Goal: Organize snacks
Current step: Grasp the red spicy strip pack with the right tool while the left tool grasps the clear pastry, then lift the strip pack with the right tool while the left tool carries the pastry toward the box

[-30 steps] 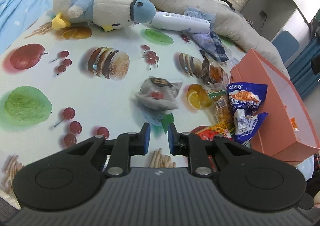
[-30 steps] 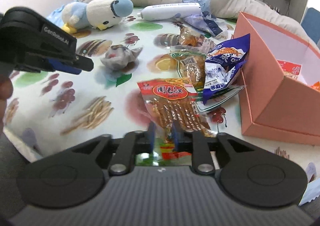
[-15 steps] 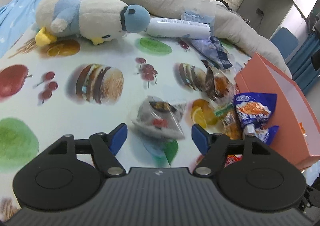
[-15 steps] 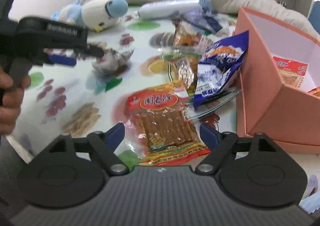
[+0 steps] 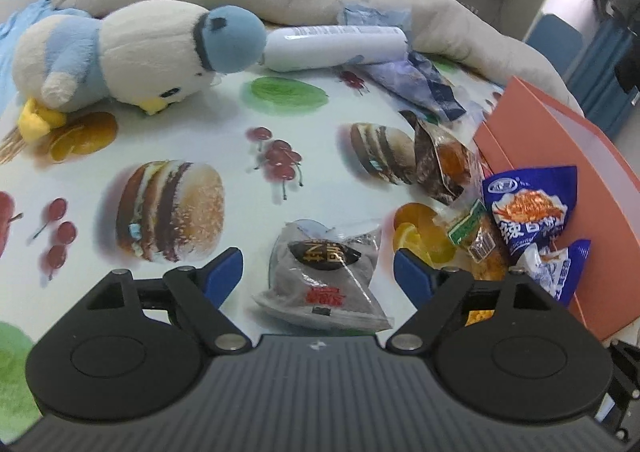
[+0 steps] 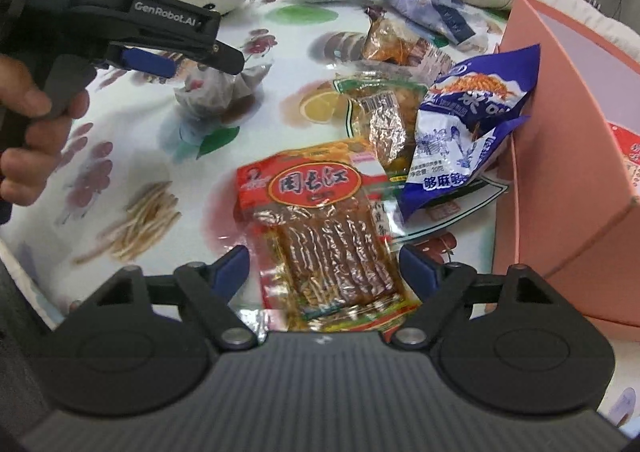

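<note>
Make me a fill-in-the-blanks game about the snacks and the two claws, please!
1. The left claw has a ____ snack packet between its open fingers.
2. The right claw is open around a ____ packet of brown sticks.
3. The blue snack bag leans against the ____ box.
4. The white bottle lies next to the plush ____.

Missing words: grey; red; pink; bird
</note>
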A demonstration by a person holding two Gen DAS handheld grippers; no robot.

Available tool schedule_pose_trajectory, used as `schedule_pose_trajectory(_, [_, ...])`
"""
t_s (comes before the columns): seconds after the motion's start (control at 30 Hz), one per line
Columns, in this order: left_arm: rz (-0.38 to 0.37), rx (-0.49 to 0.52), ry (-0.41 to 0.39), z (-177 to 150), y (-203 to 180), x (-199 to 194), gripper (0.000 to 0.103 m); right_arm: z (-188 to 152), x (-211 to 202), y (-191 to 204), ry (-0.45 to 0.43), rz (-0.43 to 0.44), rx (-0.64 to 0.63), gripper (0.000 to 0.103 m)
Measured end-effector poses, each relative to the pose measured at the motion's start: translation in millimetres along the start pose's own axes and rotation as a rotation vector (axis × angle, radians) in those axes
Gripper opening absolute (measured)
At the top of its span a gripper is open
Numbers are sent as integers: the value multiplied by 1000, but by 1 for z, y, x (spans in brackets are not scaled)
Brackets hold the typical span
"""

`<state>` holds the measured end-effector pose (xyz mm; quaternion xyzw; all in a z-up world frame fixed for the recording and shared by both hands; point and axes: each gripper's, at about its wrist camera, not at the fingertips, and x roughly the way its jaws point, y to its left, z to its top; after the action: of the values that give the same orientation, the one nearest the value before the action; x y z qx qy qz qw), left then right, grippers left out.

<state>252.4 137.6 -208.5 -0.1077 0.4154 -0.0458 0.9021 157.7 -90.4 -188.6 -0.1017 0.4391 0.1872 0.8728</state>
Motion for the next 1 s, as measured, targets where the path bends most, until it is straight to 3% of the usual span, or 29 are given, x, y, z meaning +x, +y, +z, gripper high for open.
schedule_pose_trajectory(0.2, [-6, 24, 30, -3, 1, 14, 77, 2, 9, -3, 15, 24, -18, 86])
schedule_pose_trajectory(0.3, [-25, 8, 43, -4, 4, 21, 67, 3, 10, -4, 24, 36, -29, 85])
schedule_pose_trajectory(0.47, [-12, 23, 23, -9, -3, 20, 60, 1, 5, -4, 9, 27, -63, 69])
schedule_pose_trajectory(0.53, [-3, 27, 17, -11, -5, 16, 58, -1, 0, -1, -9, 13, -92, 45])
schedule_pose_trajectory(0.57, [1, 22, 16, -12, -5, 14, 58, -1, -2, 0, -14, -5, -103, 44])
schedule_pose_trajectory(0.73, [10, -12, 1, -19, -6, -9, 57, -2, -14, 4, -54, -5, -105, 18])
schedule_pose_trajectory(1.0, [32, -57, -33, -35, -17, -61, 57, -9, -35, -5, -105, 2, 22, 17])
